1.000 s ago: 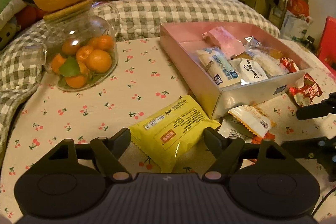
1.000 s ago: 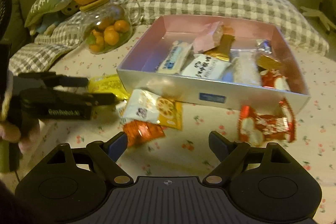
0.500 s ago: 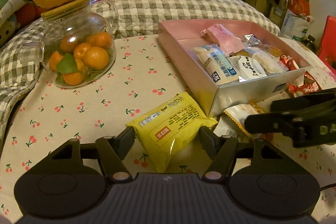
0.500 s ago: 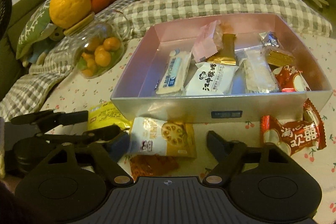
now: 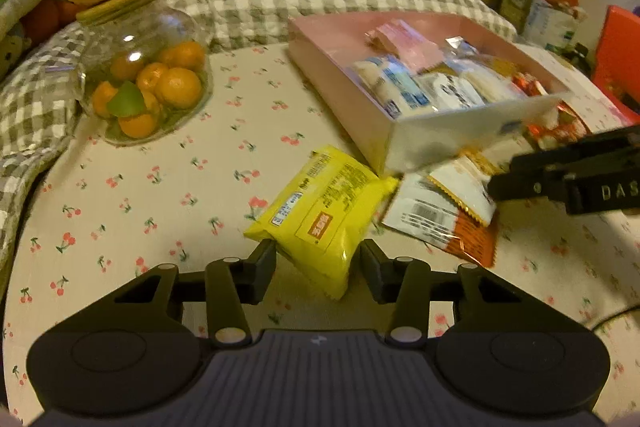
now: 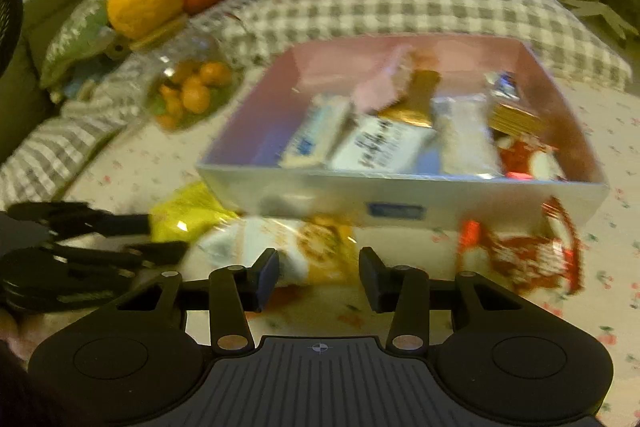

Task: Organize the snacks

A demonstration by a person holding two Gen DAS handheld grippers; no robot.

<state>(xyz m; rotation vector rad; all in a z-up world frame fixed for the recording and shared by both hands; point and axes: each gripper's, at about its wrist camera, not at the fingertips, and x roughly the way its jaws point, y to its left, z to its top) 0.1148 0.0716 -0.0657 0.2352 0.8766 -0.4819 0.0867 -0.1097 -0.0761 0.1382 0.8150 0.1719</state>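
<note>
Yellow snack packet (image 5: 320, 211) sits between the closing jaws of my left gripper (image 5: 318, 265), pads not visibly pressing it; my right gripper (image 6: 319, 273) is closing around the white-and-orange packet (image 6: 288, 247), contact blurred; both packets lie just in front of the pink box (image 5: 344, 103), which holds other snacks; red packet (image 6: 520, 251) lies at the box's near right corner.

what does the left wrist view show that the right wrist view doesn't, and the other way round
Only the left wrist view: the left gripper closing around the yellow snack packet, and the barcoded orange-and-white wrapper.
Only the right wrist view: the right gripper closing on the white-and-orange biscuit packet, and the red-and-white packet whole.
Both: the pink snack box, the glass jar of small oranges.
</note>
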